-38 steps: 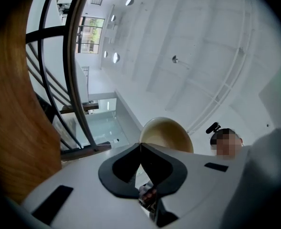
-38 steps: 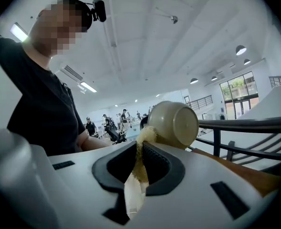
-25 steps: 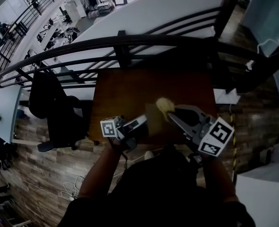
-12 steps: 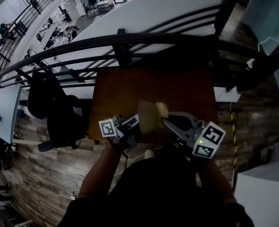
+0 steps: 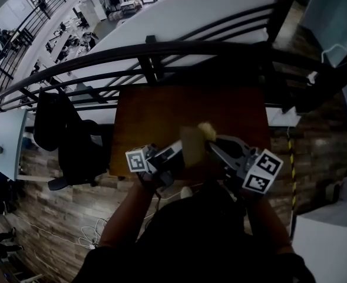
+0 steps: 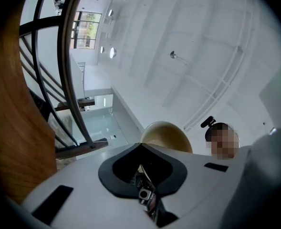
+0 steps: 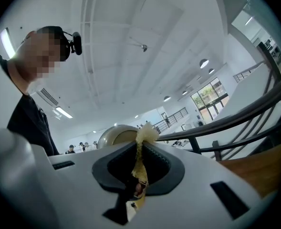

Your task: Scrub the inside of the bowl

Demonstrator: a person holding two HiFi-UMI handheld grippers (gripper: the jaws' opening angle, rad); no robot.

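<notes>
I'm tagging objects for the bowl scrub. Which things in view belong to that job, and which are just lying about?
Job: bowl, yellow cloth, left gripper, right gripper.
Lying about: office chair, railing, wooden table.

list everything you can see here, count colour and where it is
table: 1, brown wood, beside the railing, under both claws
bowl: 1, tan, above the table at the left claw's tips
cloth: 1, yellow, in the right claw, next to the bowl
railing: 1, black, along the table's far edge
office chair: 1, black, left of the table
cables: several, pale, on the wood floor at lower left
left claw: 1, grey, shut on the bowl
right claw: 1, grey, shut on the cloth
shirt: 1, black, bottom centre
</notes>
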